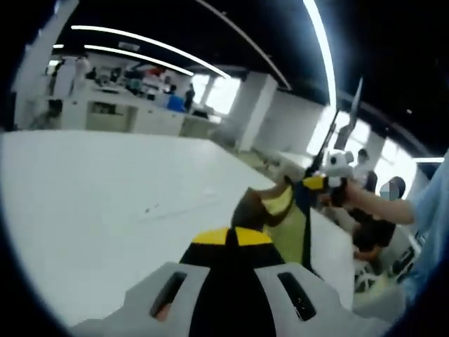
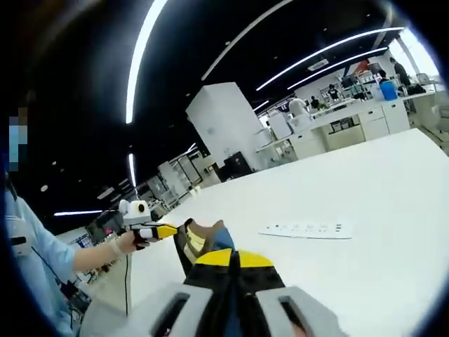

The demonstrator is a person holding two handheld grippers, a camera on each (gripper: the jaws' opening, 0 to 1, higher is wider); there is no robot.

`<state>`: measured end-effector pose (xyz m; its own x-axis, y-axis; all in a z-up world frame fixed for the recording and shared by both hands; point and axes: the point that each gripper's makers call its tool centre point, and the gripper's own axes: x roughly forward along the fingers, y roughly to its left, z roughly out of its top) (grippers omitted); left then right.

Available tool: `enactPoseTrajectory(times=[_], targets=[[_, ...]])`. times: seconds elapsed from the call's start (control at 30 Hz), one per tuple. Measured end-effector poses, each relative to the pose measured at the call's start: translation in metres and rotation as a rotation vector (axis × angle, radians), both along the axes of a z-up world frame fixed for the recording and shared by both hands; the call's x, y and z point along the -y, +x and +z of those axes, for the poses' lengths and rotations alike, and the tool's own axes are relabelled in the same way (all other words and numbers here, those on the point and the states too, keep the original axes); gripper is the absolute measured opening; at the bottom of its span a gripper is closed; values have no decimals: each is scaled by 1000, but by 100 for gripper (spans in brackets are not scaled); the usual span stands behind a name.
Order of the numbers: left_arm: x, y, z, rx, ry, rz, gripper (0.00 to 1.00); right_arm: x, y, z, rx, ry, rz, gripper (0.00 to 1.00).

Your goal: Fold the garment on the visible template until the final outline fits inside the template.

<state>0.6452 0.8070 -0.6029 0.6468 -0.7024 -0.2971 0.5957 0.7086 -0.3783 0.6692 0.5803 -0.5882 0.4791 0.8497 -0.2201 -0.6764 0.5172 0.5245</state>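
left gripper view: low behind its own claw (image 1: 235,237), facing across the bench (image 1: 105,203).
right gripper view: likewise, close behind its claw (image 2: 231,258).
shared: bench, garment (image 1: 280,210) stretched between claws.

garment (image 1: 280,210) | dark, brown and yellow-green cloth | lifted off the white table, stretched taut between both grippers | left gripper view: 3 o'clock of centre; right gripper view: 7 o'clock (image 2: 203,242)

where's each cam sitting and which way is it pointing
Left gripper view: rides the left gripper, looking along shut jaws over the white table; the right gripper and a sleeve enter from the right.
Right gripper view: rides the right gripper, facing over the table; the left gripper and a gloved hand show at left.
Shared: the garment stretched between both, lifted off the table.
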Motion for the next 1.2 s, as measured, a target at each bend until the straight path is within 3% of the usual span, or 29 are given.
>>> enactPoseTrajectory(times=[0.23, 0.43, 0.6, 0.73, 0.93, 1.2], targets=[[2, 29, -35, -31, 31, 24, 0, 0, 32, -35, -45, -10, -36, 0], [-5, 52, -69, -82, 55, 68, 0, -5, 62, -75, -48, -111, -88, 0], [-13, 71, -92, -122, 57, 121, 0, -10, 79, -98, -83, -144, -112, 0], [-14, 75, -111, -158, 83, 146, 0, -15, 85, -120, -74, -225, -112, 0], [-22, 84, -138, -193, 108, 175, 0, -21, 90, -143, -93, -268, -127, 0], [-24, 83, -155, -220, 116, 184, 0, -22, 87, -161, -100, -319, -131, 0]])
